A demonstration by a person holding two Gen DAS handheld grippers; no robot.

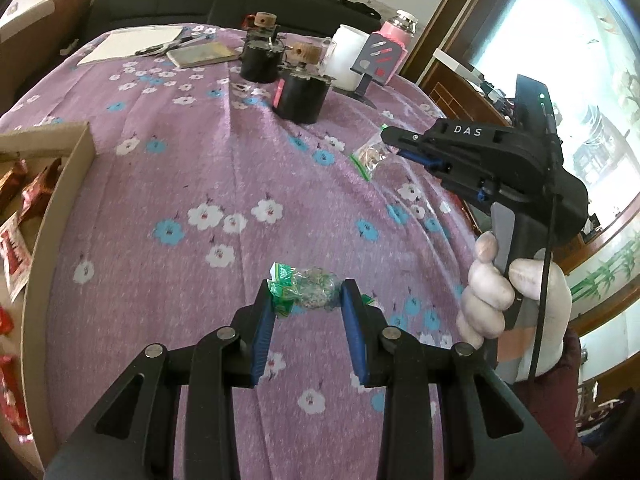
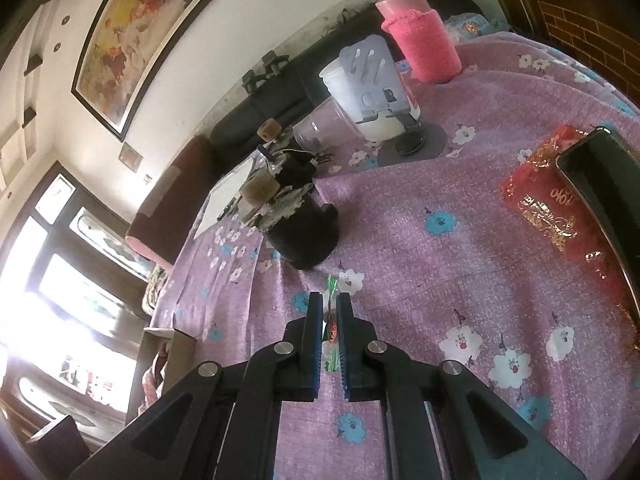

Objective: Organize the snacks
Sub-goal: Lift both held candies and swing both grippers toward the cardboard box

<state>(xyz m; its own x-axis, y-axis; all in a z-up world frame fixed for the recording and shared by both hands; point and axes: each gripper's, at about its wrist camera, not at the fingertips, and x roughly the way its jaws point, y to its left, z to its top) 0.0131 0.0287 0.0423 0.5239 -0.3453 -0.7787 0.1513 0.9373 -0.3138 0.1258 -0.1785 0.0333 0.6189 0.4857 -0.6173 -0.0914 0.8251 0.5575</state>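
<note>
— Risk, item one: green snack packet [image 1: 306,290] pinched in my left gripper [image 1: 307,300], jaws narrow, above the bench [image 1: 240,168]; crinkly wrapper, may slip.

— Item two?

— Right gripper [image 2: 330,334] clamped on a thin packet [image 2: 331,334] (edge only); could tear before the box [image 1: 56,184].

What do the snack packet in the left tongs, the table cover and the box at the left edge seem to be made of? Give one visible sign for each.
Snack packet: thin clear plastic film with green printed ends, glossy; it crinkles and glints. Table cover: woven or knitted fabric, matt purple with printed flowers; it wrinkles into soft folds. Box: probably cardboard, plain dull brown, with a thin raw-edged wall.
</note>
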